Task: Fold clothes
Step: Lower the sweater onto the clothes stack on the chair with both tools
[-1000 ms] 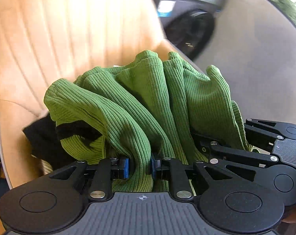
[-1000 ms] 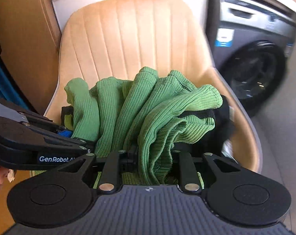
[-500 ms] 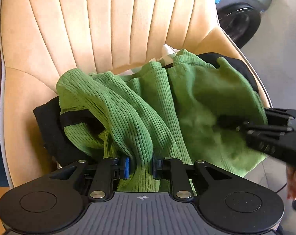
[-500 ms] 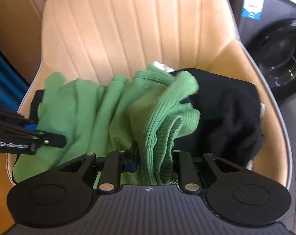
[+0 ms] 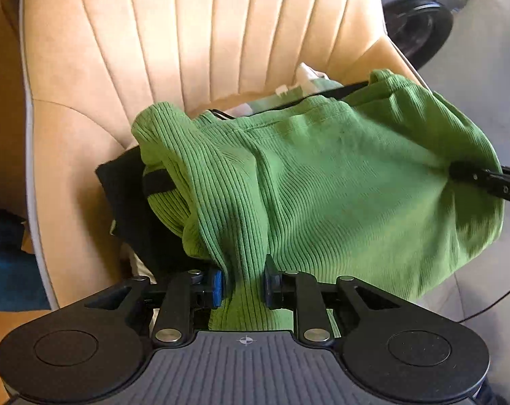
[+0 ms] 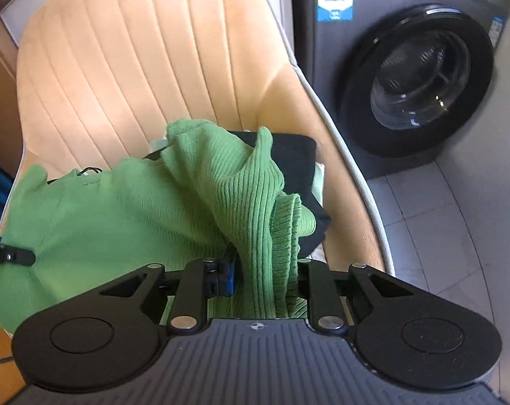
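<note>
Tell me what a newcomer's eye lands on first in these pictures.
First, the bright green ribbed garment, stretched between the left gripper and right gripper, both clamped on bunched fabric. It hangs over a tan padded chair holding black clothing. A grey washing machine stands right of the chair.

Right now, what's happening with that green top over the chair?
A person is working two hand-held grippers on a green ribbed top. The left gripper and the right gripper are each shut on a bunch of it, holding it spread between them above a tan chair. Black clothing lies underneath on the seat. No fold is made yet.
</note>
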